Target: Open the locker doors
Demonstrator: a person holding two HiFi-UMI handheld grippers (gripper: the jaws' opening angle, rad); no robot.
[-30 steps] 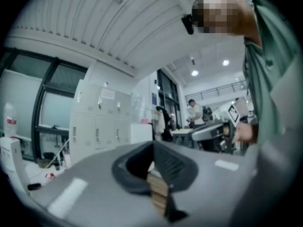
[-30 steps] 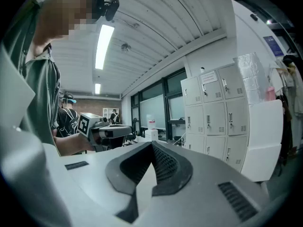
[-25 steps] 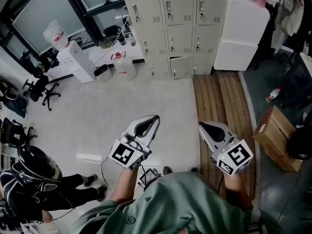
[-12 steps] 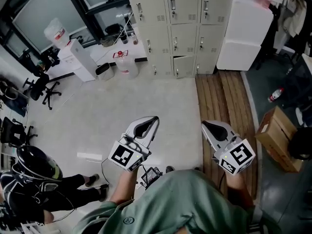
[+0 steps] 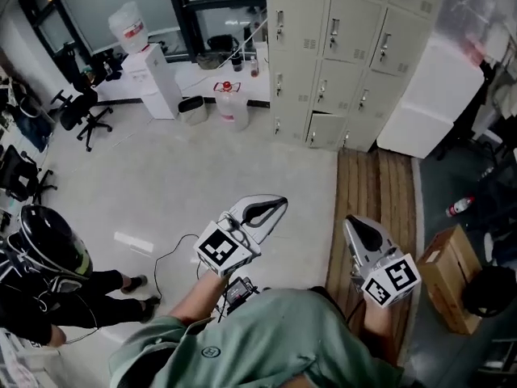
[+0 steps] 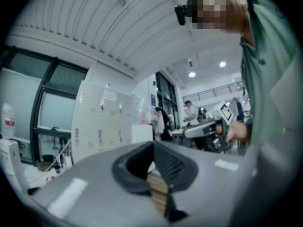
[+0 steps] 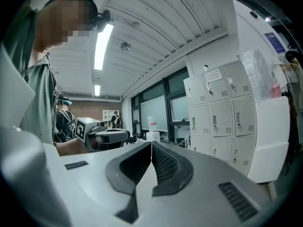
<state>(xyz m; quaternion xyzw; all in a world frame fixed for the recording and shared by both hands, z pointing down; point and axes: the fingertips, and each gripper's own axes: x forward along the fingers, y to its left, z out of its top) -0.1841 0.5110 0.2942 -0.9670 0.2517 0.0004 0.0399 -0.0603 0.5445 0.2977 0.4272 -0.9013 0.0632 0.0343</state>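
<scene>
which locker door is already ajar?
The bottom-row middle door: it looks skewed out of its frame, with a dark gap along its top edge. The other doors sit flush and shut.

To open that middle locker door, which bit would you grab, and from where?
The small upright handle by the left edge of the middle locker door. It is a narrow vertical piece on a flat panel, so come straight at the front, jaws either side, then pull. The left gripper and right gripper are both shut, so open one first.
</scene>
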